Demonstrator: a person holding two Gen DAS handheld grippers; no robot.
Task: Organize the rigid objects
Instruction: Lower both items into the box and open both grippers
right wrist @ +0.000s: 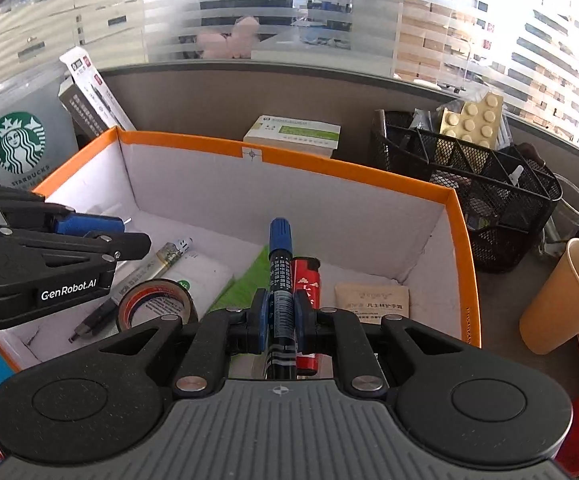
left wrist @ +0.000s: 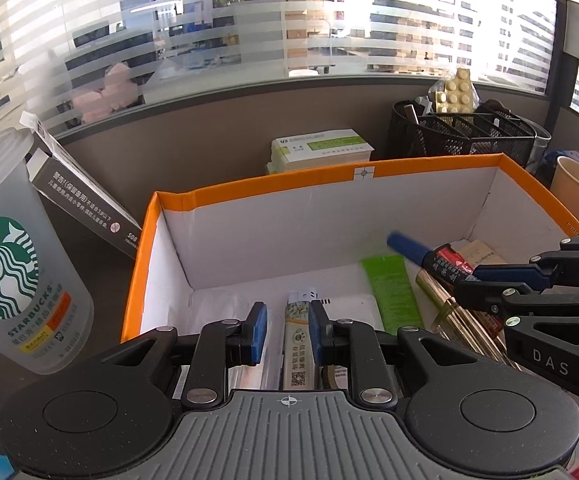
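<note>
1. Left wrist view: the left gripper (left wrist: 287, 330) is seen over the near end of the orange-rimmed box (left wrist: 249, 188). Its jaws stand narrowly apart, and no pad is seen pressing on anything. A printed tube (left wrist: 298, 344) lies on the box floor directly under the gap, lengthwise along the fingers.
2. Same view: a green sachet (left wrist: 393, 292) is noted just right of the tube, and a gold tube (left wrist: 461, 320) further right. The right gripper (left wrist: 485, 276) enters from the right edge, clamped on a blue-capped marker (left wrist: 413, 248), whose cap points toward the box's middle, above the floor.
3. Same view: a Starbucks cup (left wrist: 13, 256) and a leaning dark carton (left wrist: 85, 208) are recorded outside the box on the left.
4. Right wrist view: the right gripper (right wrist: 280, 308) is found closed on the marker (right wrist: 280, 264); the barrel is pinched between both pads and the cap projects forward over the box interior (right wrist: 329, 216).
5. Same view: a red lighter (right wrist: 307, 304) lies just right of the marker, below it. A tape roll (right wrist: 155, 306) lies at lower left, beneath the left gripper (right wrist: 125, 232). A paper cup (right wrist: 565, 296) stands outside, right.
</note>
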